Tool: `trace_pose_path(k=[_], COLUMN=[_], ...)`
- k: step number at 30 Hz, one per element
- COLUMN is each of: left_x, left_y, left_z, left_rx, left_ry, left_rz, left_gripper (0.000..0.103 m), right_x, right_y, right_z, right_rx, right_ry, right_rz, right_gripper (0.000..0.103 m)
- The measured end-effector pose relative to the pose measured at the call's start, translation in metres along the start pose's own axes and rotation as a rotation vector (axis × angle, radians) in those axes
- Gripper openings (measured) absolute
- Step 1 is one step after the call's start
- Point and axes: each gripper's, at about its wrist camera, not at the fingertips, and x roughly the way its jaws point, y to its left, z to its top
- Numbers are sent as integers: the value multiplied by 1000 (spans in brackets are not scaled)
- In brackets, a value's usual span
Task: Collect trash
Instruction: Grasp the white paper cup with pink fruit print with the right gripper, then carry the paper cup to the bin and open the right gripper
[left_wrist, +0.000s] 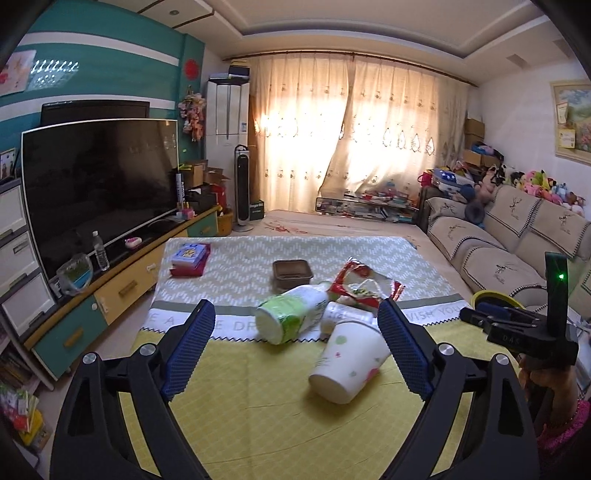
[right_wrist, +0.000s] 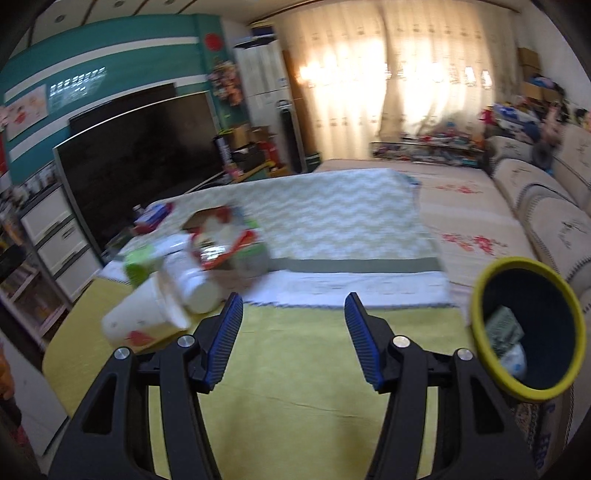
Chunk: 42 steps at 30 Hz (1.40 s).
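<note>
Trash lies in a heap on the cloth-covered table (left_wrist: 240, 406). It holds a dotted white paper cup (left_wrist: 347, 362) on its side, a green-and-white bottle (left_wrist: 291, 314), a smaller white cup (left_wrist: 340, 315), a torn red wrapper (left_wrist: 358, 284) and a brown tray (left_wrist: 293, 273). My left gripper (left_wrist: 295, 310) is open wide in front of the heap; the paper cup lies near its right finger, with no pad pressing on it. My right gripper (right_wrist: 293, 299) is open and empty over bare yellow cloth, the blurred heap (right_wrist: 173, 280) to its left. A yellow-rimmed dark bin (right_wrist: 528, 328) with scraps inside is at its right.
A red-and-blue box (left_wrist: 190, 258) lies at the table's far left. A large TV (left_wrist: 99, 192) on a low cabinet (left_wrist: 122, 291) lines the left, with a water bottle (left_wrist: 99, 251). A sofa (left_wrist: 509, 240) runs along the right. A hand (left_wrist: 546, 380) holds the other gripper.
</note>
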Motion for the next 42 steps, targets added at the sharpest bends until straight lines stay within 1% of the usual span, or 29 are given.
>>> trace_pose_path(k=[2, 5, 6, 7, 9, 11, 12, 15, 17, 20, 23, 29, 30, 31, 32, 42], left_x=[-3, -2, -1, -1, 0, 0, 0, 2, 3, 2, -2, -1, 0, 0, 1, 7], left_y=[7, 12, 14, 14, 12, 14, 12, 11, 10, 8, 8, 8, 7, 7, 7, 6], left_z=[-4, -6, -7, -7, -8, -10, -9, -10, -10, -9, -6, -6, -6, -7, -7, -9], left_rx=[-8, -14, -14, -14, -18, -21, -21, -20, -18, -14, -19, -18, -19, -19, -19, -19], left_ry=[2, 7, 8, 8, 10, 11, 12, 16, 18, 12, 3, 3, 4, 6, 6, 15], left_rz=[6, 13, 16, 17, 17, 13, 13, 11, 11, 12, 14, 15, 14, 12, 11, 9], left_gripper=[88, 88, 88, 88, 88, 88, 88, 88, 88, 88, 88, 88, 88, 88, 88, 88], right_x=[6, 11, 12, 12, 11, 11, 13, 23, 33, 42, 53, 65, 66, 66, 66, 27], right_y=[20, 53, 63, 72, 88, 102, 107, 116, 120, 125, 129, 136, 137, 137, 136, 115], right_z=[-2, -4, -5, -5, -5, -4, -3, -2, -2, -6, -11, -17, -18, -20, -20, -12], right_rx=[-31, -96, -118, -133, -175, -234, -256, -295, -318, -350, -380, -418, -425, -424, -416, -345], right_ry=[16, 33, 36, 33, 26, 17, 17, 38, 69, 100, 121, 153, 159, 159, 161, 95], right_rz=[36, 141, 186, 221, 261, 279, 282, 270, 251, 242, 212, 208, 205, 204, 205, 250], right_gripper=[55, 56, 63, 67, 83, 90, 92, 92, 92, 92, 92, 92, 90, 83, 82, 82])
